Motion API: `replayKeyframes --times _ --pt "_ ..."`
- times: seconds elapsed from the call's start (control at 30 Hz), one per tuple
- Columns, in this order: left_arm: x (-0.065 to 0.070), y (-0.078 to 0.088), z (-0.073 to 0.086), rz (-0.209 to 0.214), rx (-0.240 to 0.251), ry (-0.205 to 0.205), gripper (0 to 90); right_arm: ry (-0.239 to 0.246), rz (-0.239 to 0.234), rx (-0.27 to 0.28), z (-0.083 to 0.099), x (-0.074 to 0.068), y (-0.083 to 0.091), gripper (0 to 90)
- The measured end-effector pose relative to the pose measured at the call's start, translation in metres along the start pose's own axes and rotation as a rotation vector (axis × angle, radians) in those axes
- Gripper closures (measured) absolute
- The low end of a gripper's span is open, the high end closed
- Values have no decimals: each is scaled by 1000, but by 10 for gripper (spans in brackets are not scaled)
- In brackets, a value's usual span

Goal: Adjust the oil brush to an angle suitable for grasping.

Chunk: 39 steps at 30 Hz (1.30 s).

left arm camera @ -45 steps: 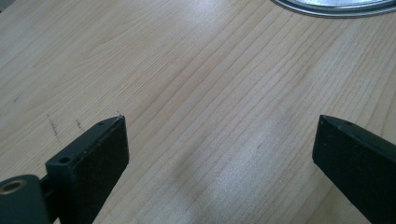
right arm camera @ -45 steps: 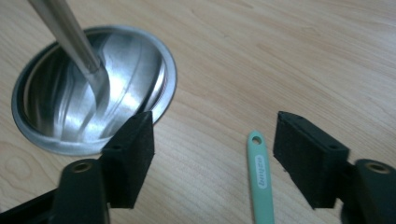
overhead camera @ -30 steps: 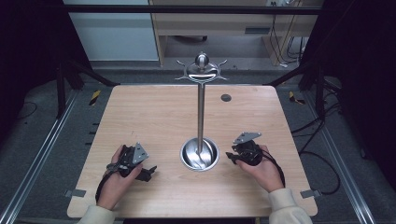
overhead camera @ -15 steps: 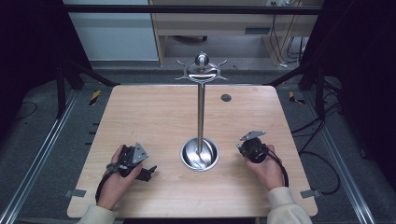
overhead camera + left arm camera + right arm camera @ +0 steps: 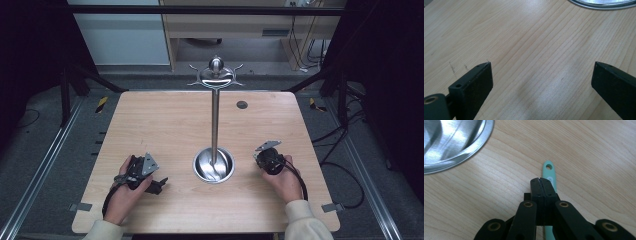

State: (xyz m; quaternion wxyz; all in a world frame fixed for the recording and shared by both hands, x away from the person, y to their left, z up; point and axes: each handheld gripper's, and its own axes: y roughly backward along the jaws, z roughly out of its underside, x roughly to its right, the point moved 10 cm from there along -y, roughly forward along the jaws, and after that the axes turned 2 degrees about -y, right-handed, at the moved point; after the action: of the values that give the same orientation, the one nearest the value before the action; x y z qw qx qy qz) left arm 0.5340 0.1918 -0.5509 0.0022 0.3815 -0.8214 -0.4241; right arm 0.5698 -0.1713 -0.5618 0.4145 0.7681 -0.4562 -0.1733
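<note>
Mint-green handle point(image 5: 549, 176) with hanging hole lies flat under closed right tongs point(image 5: 541, 180); left tongs point(image 5: 541, 75) open.

Probably a lab, wooden test table point(image 5: 165, 120), floor rails point(image 5: 45, 165), loose cables point(image 5: 345, 165)

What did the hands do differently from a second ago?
The right gripper tipped from lying level to pointing down at the table, and its jaws closed. In the right gripper view they meet above a mint-green handle; whether they pinch it I cannot tell. The left gripper, open, and the metal stand stayed put.
</note>
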Motion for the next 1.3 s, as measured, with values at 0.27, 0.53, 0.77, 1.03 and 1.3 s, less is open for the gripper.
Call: replayKeyframes --times 0.27,0.53,0.77,1.03,1.3 --pt "1 0 0 3 -2 3 33 2 9 -18 2 1 -1 900" --pt "1 0 0 6 -5 2 33 -1 36 -22 3 7 -2 900" --pt "1 0 1 6 -8 1 33 -36 38 -27 4 13 -1 900" --pt "2 1 1 2 -7 1 33 -63 0 -15 -2 8 25 889" --pt "-1 2 1 -2 -4 4 33 -67 1 -92 3 15 59 837"
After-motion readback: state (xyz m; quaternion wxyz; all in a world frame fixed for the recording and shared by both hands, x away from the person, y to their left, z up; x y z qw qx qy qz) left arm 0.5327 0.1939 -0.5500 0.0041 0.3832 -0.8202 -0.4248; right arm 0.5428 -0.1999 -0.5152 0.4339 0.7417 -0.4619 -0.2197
